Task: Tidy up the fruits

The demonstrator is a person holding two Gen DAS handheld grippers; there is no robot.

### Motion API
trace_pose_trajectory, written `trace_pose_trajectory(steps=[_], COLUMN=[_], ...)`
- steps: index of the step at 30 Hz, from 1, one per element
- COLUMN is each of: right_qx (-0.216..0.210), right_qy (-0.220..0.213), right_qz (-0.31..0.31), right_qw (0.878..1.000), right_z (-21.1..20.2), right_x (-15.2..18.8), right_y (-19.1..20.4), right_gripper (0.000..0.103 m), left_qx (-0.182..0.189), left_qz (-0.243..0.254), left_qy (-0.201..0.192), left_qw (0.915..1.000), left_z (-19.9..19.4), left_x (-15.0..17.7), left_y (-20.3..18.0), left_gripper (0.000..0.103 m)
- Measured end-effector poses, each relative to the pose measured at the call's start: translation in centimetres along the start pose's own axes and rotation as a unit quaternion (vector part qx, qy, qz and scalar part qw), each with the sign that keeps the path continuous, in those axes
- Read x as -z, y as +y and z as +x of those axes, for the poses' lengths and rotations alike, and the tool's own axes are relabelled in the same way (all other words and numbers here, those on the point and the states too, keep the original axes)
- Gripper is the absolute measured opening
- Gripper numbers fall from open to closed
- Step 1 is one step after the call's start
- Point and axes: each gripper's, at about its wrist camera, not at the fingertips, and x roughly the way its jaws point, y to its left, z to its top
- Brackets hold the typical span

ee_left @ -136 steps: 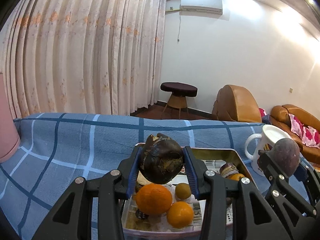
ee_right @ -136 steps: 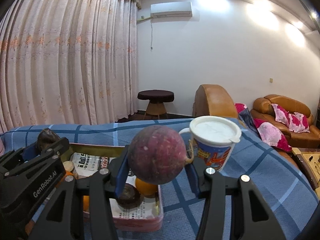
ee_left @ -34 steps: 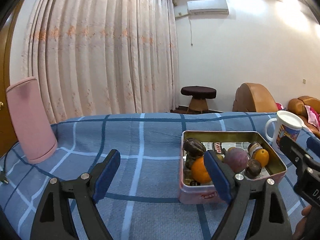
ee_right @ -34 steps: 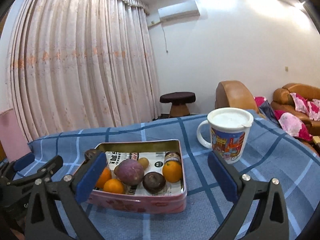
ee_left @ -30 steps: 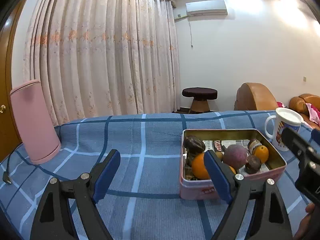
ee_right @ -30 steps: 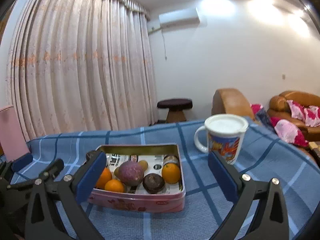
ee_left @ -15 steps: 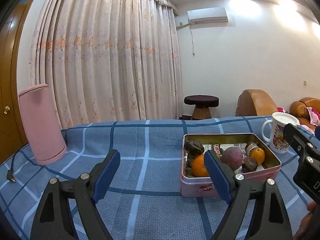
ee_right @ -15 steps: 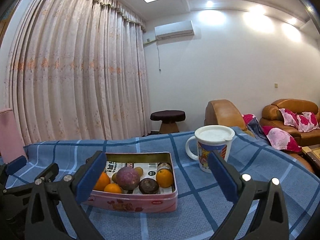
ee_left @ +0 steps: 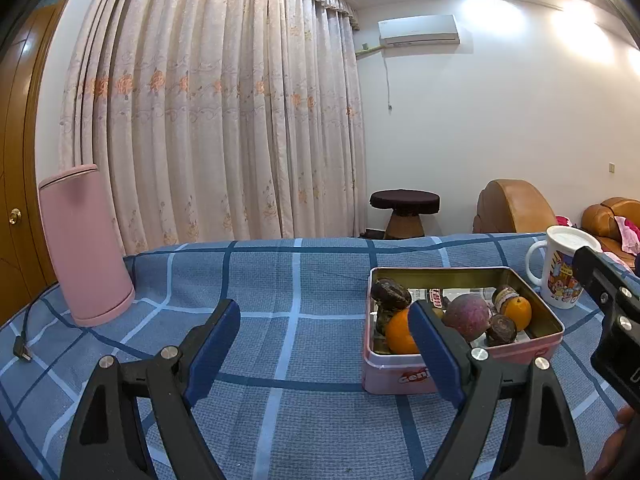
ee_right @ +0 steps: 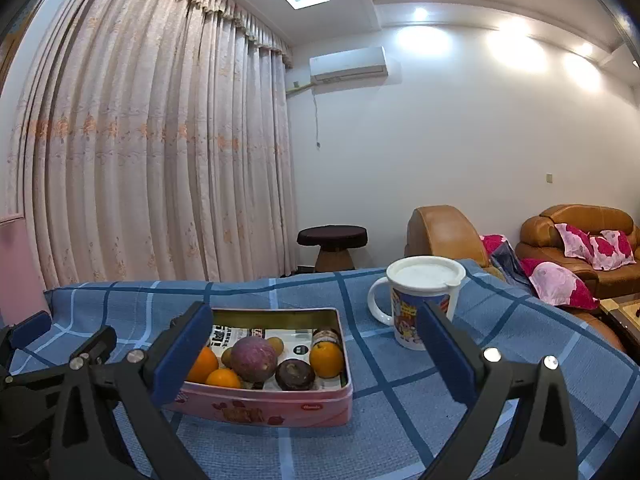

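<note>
A pink tin stands on the blue checked cloth and holds several fruits: oranges, a purple round fruit, dark passion fruits and small brown ones. My left gripper is open and empty, pulled back on the near left of the tin. My right gripper is open and empty, held back in front of the tin.
A white lidded mug stands right of the tin. A pink cylinder stands at the far left with a cable beside it. Curtains, a stool and brown sofas are behind the table.
Both grippers let go of their fruits, which now lie in the tin, and have opened wide. Over the last second both drew back and rose slightly from the tin.
</note>
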Motion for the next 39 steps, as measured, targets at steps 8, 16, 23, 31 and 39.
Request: trace_pose_trajectory(steps=[8,16,23,31,39], right_qx=[0.001,0.001,0.001,0.0,0.001], right_qy=[0.002,0.001,0.002,0.002,0.002], right_qz=[0.0,0.0,0.0,-0.001,-0.001], right_qw=[1.0,1.0,1.0,1.0,1.0], right_z=[-0.03,-0.03,0.0,0.0,0.02], right_x=[-0.01,0.0,-0.01,-0.02,-0.01], right_y=[-0.03,-0.12,-0.07,-0.06,-0.08], right_gripper=[0.103,0.103,0.103,0.103,0.103], left_qx=[0.0,0.0,-0.001,-0.011,-0.014], left_qz=[-0.004,-0.003,-0.002,-0.004,-0.012], left_qy=[0.007,0.007,0.006,0.009,0.018], left_qw=[1.0,1.0,1.0,0.9999,0.9997], left_z=[0.06,0.14,0.11,0.22,0.52], left_x=[0.16,0.15,0.12,0.12,0.16], left_y=[0.19,0.16,0.18,0.29,0.51], left_gripper=[0.087,0.087,0.087,0.087,0.087])
